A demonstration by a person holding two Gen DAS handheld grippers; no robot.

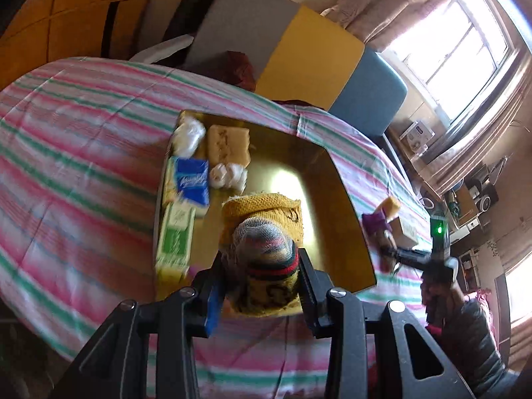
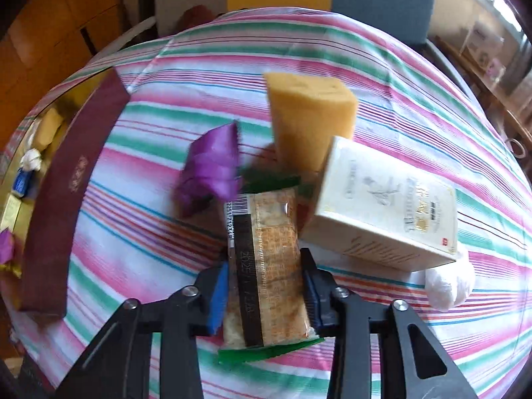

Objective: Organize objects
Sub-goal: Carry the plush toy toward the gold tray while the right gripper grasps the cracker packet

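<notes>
My left gripper (image 1: 261,271) is shut on a rolled yellow and grey sock bundle (image 1: 266,229) and holds it over the gold-lined box (image 1: 335,179). The box holds a white bag (image 1: 188,136), a tan sponge (image 1: 229,143), a blue tissue pack (image 1: 193,181), a green carton (image 1: 176,239) and a white bundle (image 1: 229,174). My right gripper (image 2: 266,267) is shut on a snack packet (image 2: 267,266) above the striped cloth. Beyond it lie a purple wrapper (image 2: 211,166), a yellow sponge (image 2: 309,116) and a cream box (image 2: 382,206).
The box's maroon side wall (image 2: 69,183) stands at the left in the right wrist view. A white crumpled bag (image 2: 449,286) lies by the cream box. Grey, yellow and blue chair backs (image 1: 312,66) stand past the table's far edge. The right hand and gripper (image 1: 432,259) show at the right.
</notes>
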